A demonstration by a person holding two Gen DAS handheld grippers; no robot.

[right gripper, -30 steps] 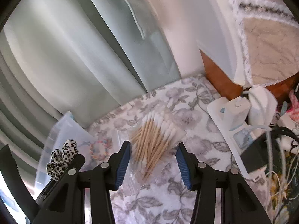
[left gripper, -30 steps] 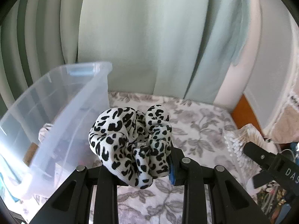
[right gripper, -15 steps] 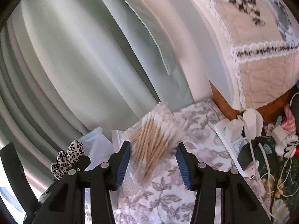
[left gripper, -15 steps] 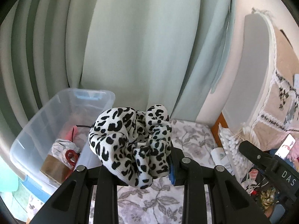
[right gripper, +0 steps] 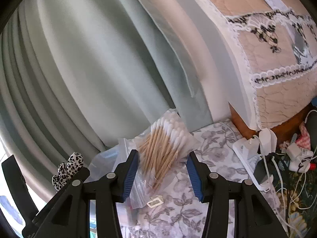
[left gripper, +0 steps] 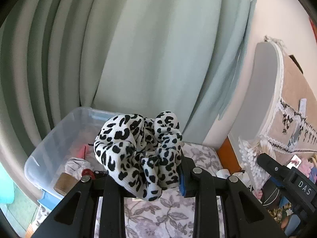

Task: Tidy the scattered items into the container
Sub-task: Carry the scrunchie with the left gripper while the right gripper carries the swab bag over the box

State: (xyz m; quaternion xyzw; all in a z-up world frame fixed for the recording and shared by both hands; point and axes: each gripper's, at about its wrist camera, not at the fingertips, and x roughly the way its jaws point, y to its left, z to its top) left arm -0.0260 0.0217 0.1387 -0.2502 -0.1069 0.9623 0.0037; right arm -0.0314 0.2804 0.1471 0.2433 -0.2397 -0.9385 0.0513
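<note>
Left gripper [left gripper: 142, 170] is clamped on the leopard-print scrunchie [left gripper: 138, 150], which bulges up above its fingers; the clear plastic container [left gripper: 59, 138] lies just beyond and to the left of the scrunchie, open top facing up, with a few things already in its bottom. Its long axis runs away from this gripper toward the green curtain [left gripper: 158, 49].

The right gripper [right gripper: 161, 170] grips a clear bag of cotton swabs [right gripper: 164, 144] — the bag's wooden sticks slant up and away between its blue pads. From that side only a corner of the container shows, past the bag's left edge, beyond the left gripper. So the left hand looks the nearer to the container — likely first to drop its load.
</note>
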